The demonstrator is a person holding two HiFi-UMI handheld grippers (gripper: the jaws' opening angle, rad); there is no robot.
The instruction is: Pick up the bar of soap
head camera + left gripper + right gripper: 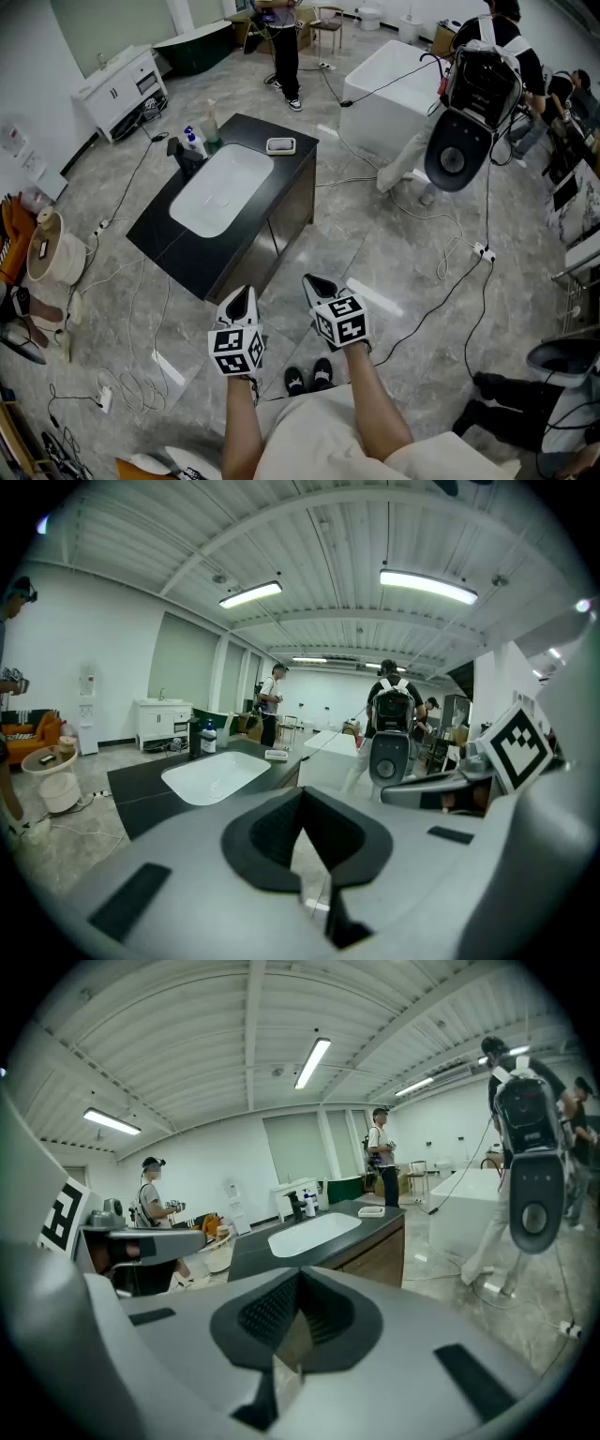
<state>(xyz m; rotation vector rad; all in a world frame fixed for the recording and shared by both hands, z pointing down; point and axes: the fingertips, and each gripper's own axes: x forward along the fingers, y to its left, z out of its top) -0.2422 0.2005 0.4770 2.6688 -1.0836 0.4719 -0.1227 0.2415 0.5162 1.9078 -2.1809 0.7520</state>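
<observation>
**Gripper state.** Both grippers were held low in the near foreground, well apart from the tabletop [157,230]; the left gripper [240,298] had its jaws together with nothing between them; the right gripper [315,284] likewise had its jaws closed and empty.

**Task item.** The bar of soap [280,145] lay at the far right corner of the tabletop, inside a small white dish [268,145]; at this range the bar could not be told cleanly from the dish.

**Hazards, as judged.**
- Closed jaws arriving at the dish would push it rather than grip the soap; the dish sat close to the tabletop edge and could slide off; the jaws would need to be opened before the approach.
- Jaws closing too low or too wide could clamp the dish rim along with the bar, lifting both.
- Soap is likely slick; an off-centre pinch could squirt it out of the jaws.
- Cables [487,211] trailed across the floor [375,253] around the unit; a step toward the tabletop could snag one.

**Containers.**
- Dish: appeared to hold the soap only.
- White basin [220,187], set into the tabletop: looked empty and dry.
- Bottles [194,141], at the far left beside the faucet [180,152]: contents could not be determined.
</observation>
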